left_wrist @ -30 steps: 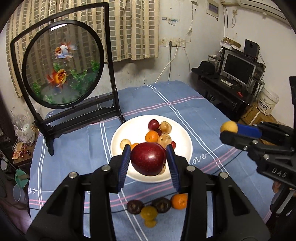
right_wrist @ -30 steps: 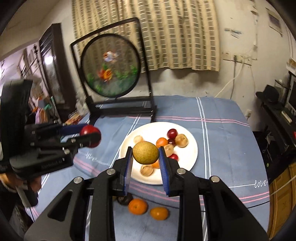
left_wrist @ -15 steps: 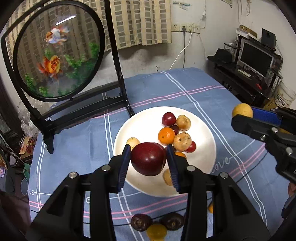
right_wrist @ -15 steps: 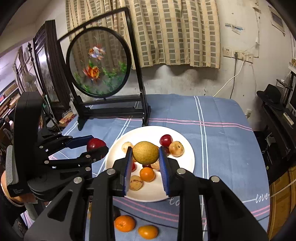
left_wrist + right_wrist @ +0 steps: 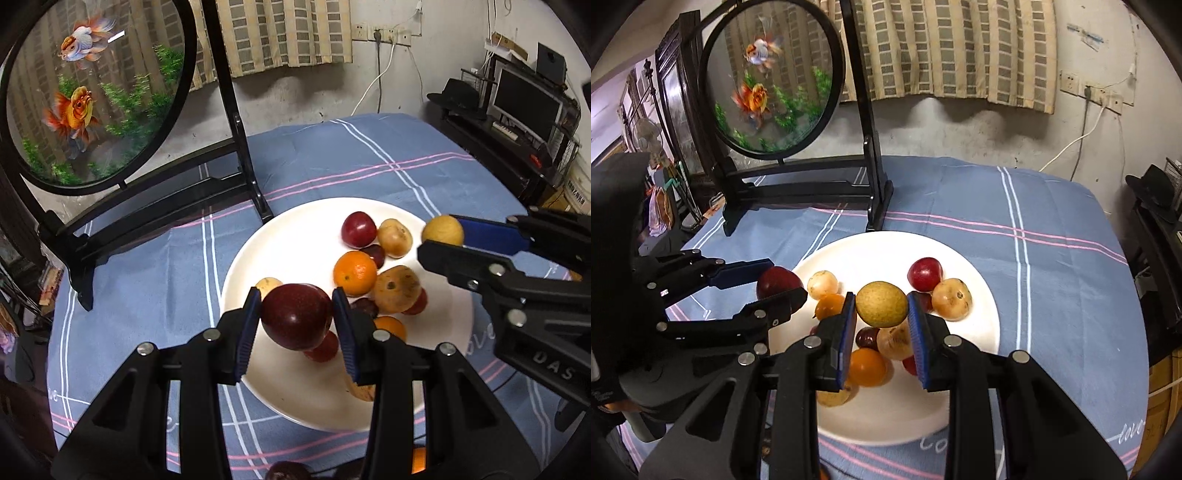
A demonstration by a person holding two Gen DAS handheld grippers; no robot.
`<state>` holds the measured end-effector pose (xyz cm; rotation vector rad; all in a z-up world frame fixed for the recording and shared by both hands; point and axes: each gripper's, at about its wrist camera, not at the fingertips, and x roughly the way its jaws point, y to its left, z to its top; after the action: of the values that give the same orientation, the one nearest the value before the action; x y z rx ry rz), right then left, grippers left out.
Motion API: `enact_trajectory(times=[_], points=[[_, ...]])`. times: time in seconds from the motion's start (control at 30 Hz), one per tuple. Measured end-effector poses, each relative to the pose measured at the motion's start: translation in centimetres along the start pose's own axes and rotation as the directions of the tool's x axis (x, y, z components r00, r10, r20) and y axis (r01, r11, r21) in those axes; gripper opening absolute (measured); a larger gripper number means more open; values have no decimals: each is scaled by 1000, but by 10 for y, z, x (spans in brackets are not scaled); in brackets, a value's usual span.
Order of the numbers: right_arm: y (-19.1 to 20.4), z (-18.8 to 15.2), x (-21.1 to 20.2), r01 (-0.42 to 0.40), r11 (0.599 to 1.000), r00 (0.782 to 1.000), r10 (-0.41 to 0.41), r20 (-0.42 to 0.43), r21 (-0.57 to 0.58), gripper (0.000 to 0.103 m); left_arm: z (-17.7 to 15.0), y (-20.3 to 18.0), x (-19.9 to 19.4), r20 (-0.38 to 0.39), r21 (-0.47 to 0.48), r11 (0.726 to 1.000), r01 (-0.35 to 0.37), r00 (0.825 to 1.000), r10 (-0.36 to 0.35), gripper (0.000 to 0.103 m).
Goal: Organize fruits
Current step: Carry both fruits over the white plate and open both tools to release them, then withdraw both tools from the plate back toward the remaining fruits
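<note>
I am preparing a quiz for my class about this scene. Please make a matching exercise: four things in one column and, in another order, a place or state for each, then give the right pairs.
Things:
1. dark red apple
2. yellow-green fruit
3. orange
4. goldfish screen

Places or states:
A. lying on the white plate
B. held in the right claw
C. standing on the blue tablecloth behind the plate
D. held in the left claw

Pairs: 1-D, 2-B, 3-A, 4-C

Lived-in home room — curtain (image 5: 942,48), goldfish screen (image 5: 92,88), computer desk (image 5: 517,122), tablecloth (image 5: 1052,221).
</note>
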<state>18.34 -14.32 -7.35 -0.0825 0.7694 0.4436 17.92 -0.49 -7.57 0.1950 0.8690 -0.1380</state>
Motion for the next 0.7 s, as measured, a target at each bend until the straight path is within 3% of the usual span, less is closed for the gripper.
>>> enact_trajectory(times=[0.17,0.2,0.23,0.27,0.3,0.33,0.53,0.7], points=[[1,4,20,6,999,1000,-6,-24,-33,29,1,-2,9,-5,22,1000,-13,1000,13,42],[1,3,23,15,999,999,-16,-30,-36,30,0,-2,11,-10,25,999,-24,1000,25,45],[1,3,24,19,999,999,-20,-28,-40,31,-1,-2,13,-5,24,999,-39,999,39,58],[-1,3,24,16,999,1000,-16,-23,-39,32,-1,-1,12,4,21,999,-46,999,46,63],[-2,2,22,13,999,1000,-14,-15,-37,42,-1,-1,12,4,23,999,-44,999,44,63],[-3,2,20,23,999,1000,-23,-3,-35,61,-2,-2,12,2,28,999,-43,999,43,63],[-7,-3,-13,4,1000,999,-4,51,-9,62,-1,18,-9,29,-44,998,-33,999,34,63],[-4,-17,-60,-6,1000,997,7,83,-1,62,-10,42,-42,62,-106,993,-52,996,59,70]])
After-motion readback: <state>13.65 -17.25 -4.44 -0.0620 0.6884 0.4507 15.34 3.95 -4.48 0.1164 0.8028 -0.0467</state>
